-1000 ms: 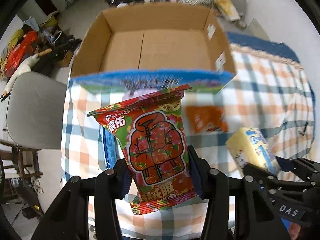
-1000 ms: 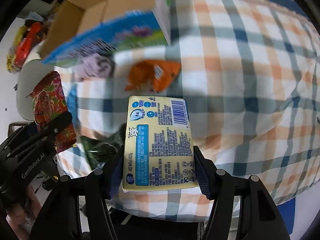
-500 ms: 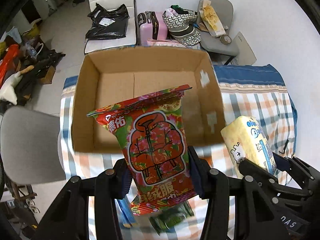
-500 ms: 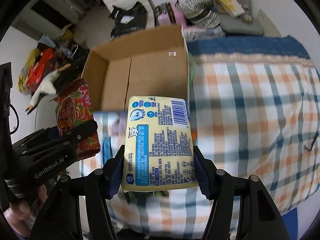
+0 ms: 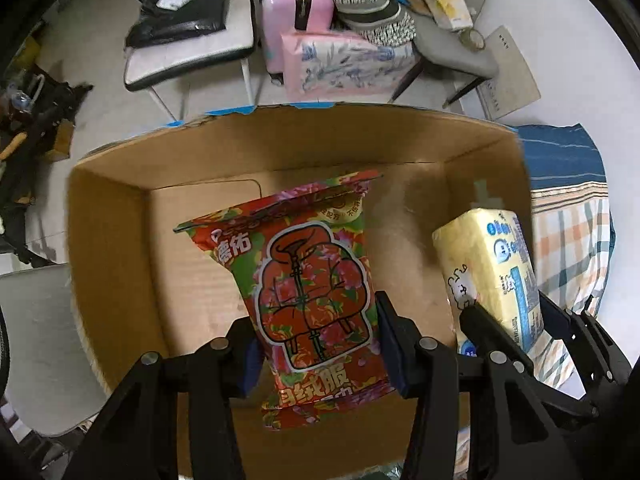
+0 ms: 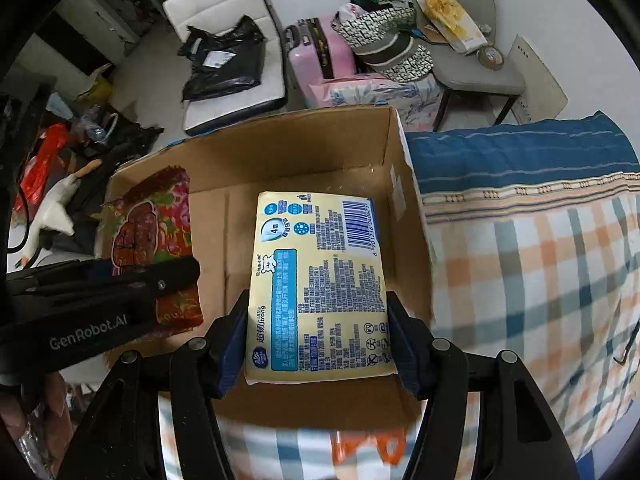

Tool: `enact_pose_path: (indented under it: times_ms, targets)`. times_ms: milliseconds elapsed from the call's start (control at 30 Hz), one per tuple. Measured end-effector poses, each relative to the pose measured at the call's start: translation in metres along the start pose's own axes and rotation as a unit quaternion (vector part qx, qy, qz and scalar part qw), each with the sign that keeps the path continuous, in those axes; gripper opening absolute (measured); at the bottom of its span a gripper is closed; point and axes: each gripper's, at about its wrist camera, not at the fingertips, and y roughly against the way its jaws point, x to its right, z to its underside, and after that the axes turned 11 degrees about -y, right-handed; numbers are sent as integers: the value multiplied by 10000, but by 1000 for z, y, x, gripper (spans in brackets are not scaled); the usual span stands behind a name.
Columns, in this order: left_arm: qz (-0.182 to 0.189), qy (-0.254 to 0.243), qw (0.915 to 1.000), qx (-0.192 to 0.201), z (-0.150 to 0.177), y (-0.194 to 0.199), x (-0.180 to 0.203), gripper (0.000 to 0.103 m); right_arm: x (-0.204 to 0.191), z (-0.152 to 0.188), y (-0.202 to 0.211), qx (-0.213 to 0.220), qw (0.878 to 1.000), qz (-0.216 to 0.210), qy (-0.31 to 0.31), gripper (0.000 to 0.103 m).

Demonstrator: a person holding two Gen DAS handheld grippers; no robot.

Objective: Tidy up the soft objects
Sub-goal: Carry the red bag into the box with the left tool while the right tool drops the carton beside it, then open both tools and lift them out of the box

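My left gripper (image 5: 318, 344) is shut on a red floral tissue pack (image 5: 308, 280) and holds it over the open cardboard box (image 5: 108, 240). My right gripper (image 6: 318, 344) is shut on a yellow tissue pack (image 6: 320, 292), also held above the box (image 6: 360, 148). The yellow pack shows at the right of the left wrist view (image 5: 488, 272). The red pack shows at the left of the right wrist view (image 6: 156, 236), beside the left gripper's arm. The box floor looks bare.
The box stands on a plaid cloth (image 6: 540, 280). An orange packet (image 6: 364, 446) lies on the cloth in front of the box. Beyond the box are a pink suitcase (image 5: 296, 12), chairs (image 5: 188, 28) and floor clutter.
Both grippers rose and moved forward with their packs, from above the cloth in front of the box to over the box's inside.
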Motion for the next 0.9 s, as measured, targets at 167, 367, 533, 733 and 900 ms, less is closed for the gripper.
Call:
enact_pose_path:
  times_ms: [167, 367, 533, 733, 900]
  targets:
    - [263, -24, 9995, -200, -21, -27, -6, 46, -5, -26, -46, -37, 9998, 189, 33, 65]
    - [264, -25, 9992, -290, -35, -42, -11, 47, -15, -41, -81, -9, 9994, 316, 142, 65]
    - [281, 126, 9988, -370, -39, -45, -13, 51, -21, -45, -104, -127, 9990, 357, 232, 66]
    - [67, 87, 9997, -230, -29, -33, -17, 61, -30, -40, -102, -139, 9981, 481, 355, 76]
    - [-128, 176, 9998, -30, -4, -14, -24, 83, -29, -34, -84, -126, 9983, 494, 287, 86]
